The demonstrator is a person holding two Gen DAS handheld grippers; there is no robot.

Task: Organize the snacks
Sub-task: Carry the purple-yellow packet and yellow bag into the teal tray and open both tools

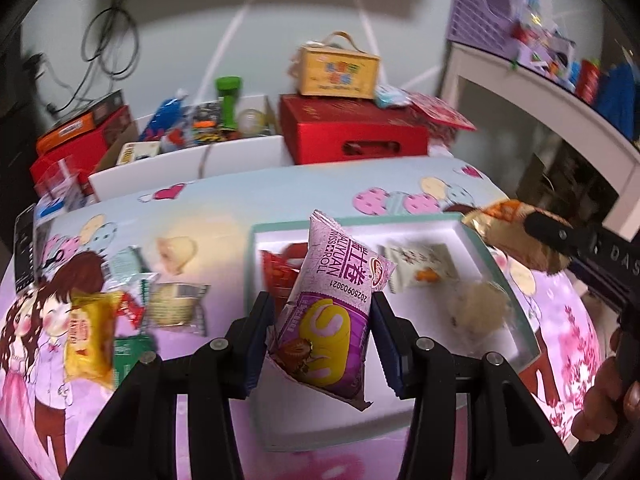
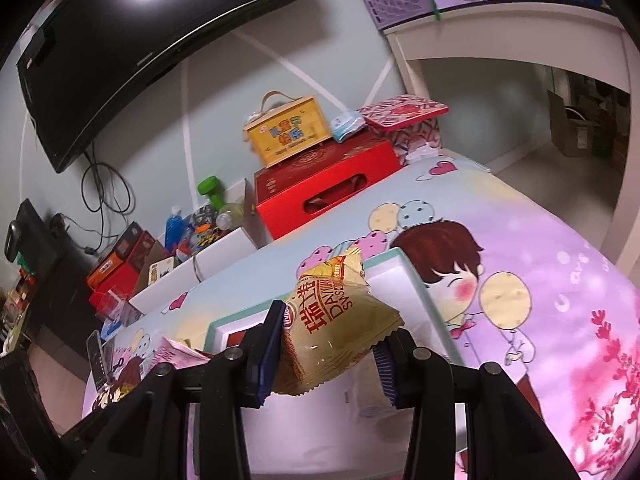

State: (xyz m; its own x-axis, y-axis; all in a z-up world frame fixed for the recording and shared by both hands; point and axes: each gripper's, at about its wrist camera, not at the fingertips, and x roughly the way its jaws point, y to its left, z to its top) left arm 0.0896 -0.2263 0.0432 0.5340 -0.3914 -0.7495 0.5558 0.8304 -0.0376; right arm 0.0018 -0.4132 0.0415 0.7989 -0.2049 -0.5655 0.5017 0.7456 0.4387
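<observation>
Held snacks: two. A purple plastic Swiss-roll packet (image 1: 328,308) sits clamped in the left claw (image 1: 322,320); a beige plastic Swiss-roll packet (image 2: 336,332) sits clamped in the right claw (image 2: 326,354).
Tray: one shallow white box with a teal rim (image 1: 460,220), on the cartoon-print bedspread (image 1: 224,208); both held packets hang over it.
Snacks in tray: three, namely a red packet (image 1: 280,272) at left, a white packet (image 1: 420,264) farther right, and a blurred pale round piece (image 1: 478,308) near right.
Loose snacks: a cluster at left of the tray, including a yellow packet (image 1: 90,336); count unclear through blur.
Hands: left claw tilted down over the tray's near edge; right claw reaches in from the right, fingers of one hand (image 1: 604,396) on its grip.
Beyond: red cardboard box (image 1: 352,132) with a yellow carry-case (image 1: 338,68) on top.
</observation>
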